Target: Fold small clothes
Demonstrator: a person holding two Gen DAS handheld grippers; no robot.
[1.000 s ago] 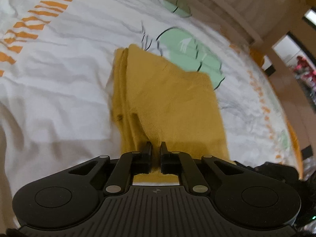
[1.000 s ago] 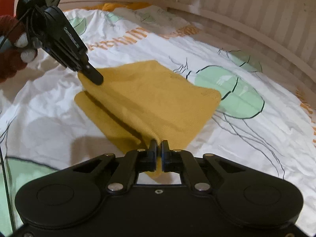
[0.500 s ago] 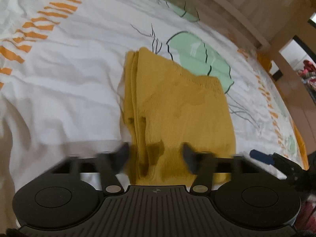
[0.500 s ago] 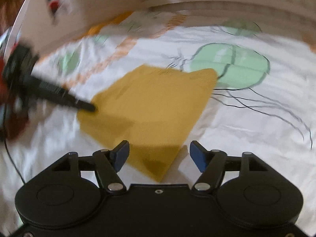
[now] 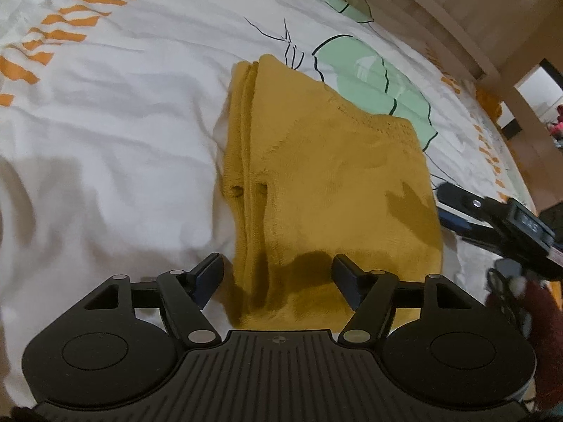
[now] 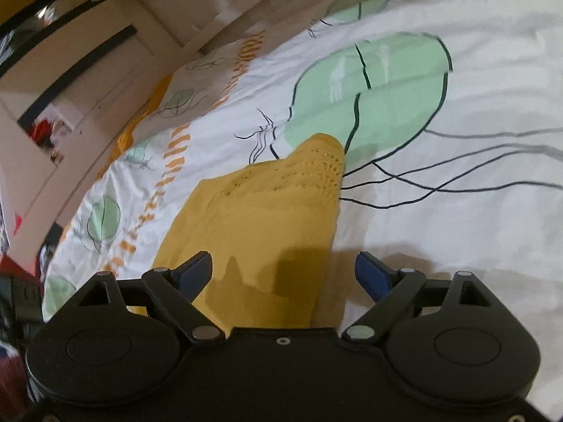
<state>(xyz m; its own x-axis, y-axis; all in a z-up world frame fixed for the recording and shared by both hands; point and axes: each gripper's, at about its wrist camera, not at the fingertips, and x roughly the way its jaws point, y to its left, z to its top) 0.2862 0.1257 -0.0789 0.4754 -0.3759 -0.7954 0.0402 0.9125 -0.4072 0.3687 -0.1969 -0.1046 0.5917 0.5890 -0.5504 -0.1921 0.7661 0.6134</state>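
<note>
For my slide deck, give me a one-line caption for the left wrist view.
Open left gripper hovers over a folded mustard garment lying on a jellyfish-print bedsheet.

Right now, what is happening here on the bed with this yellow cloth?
A person with a gripper in each hand is folding a small mustard-yellow knit garment on a white bedsheet printed with green jellyfish. The garment lies flat in several layers. The left gripper and the right gripper are both open and hold nothing. Each is close above a near edge of the garment.
</note>
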